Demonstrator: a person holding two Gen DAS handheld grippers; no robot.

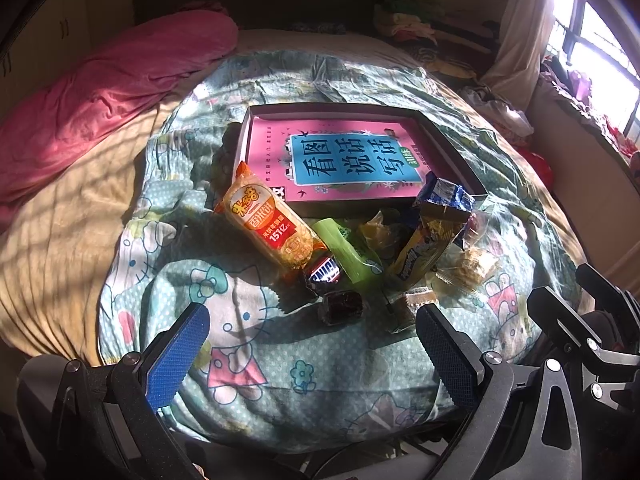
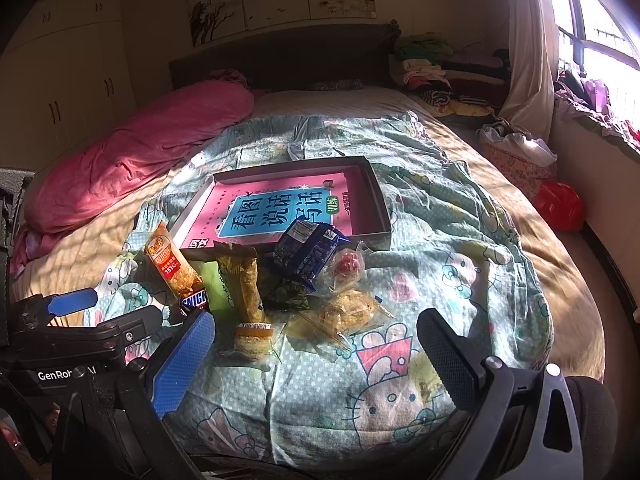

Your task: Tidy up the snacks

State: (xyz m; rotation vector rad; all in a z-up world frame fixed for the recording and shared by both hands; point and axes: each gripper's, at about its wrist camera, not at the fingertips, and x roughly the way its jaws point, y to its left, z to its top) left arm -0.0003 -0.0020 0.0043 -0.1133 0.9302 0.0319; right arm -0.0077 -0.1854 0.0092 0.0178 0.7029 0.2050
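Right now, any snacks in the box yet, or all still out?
All out. The box holds only the pink book; the snacks lie piled on the quilt in front, blue packet leaning on its near rim.

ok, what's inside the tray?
A pink book lies flat in the tray and covers most of its floor. The blue packet leans over the near rim and hides the book's near edge. What lies under the book cannot be seen.

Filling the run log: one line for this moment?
left gripper open, empty | right gripper open, empty | snacks piled beside box | none boxed yet
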